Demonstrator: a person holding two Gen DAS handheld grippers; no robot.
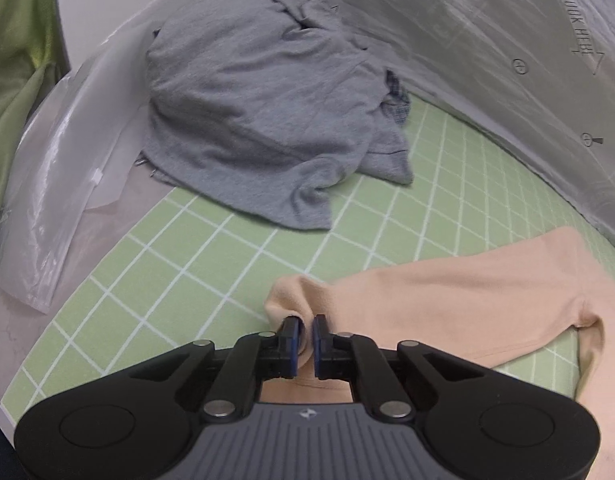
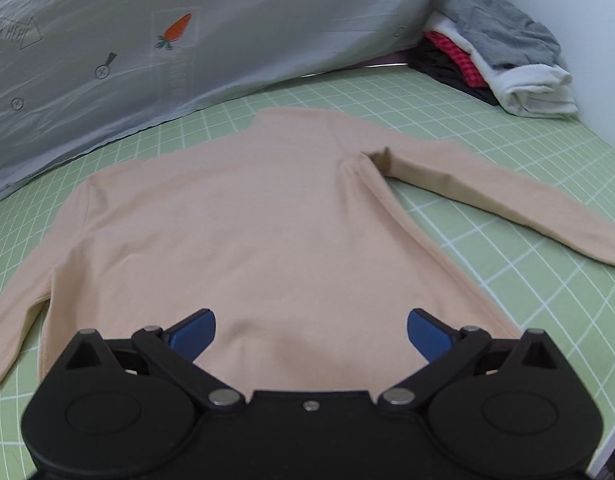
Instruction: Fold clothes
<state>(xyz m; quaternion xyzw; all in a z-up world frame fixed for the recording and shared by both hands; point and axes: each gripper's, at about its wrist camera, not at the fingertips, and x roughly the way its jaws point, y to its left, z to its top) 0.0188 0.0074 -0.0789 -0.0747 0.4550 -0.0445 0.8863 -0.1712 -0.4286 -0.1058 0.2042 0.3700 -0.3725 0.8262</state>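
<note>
My peach long-sleeved top (image 2: pixel 243 216) lies flat on the green grid mat (image 2: pixel 507 120), back up it seems, sleeves spread to both sides. My left hand-held gripper (image 1: pixel 306 334) is pinched tight on the cuff of 1 sleeve (image 1: pixel 291 300). My right hand-held gripper (image 2: pixel 311 330) hangs over the hem with its 2 blue pads wide apart, holding nothing.
</note>
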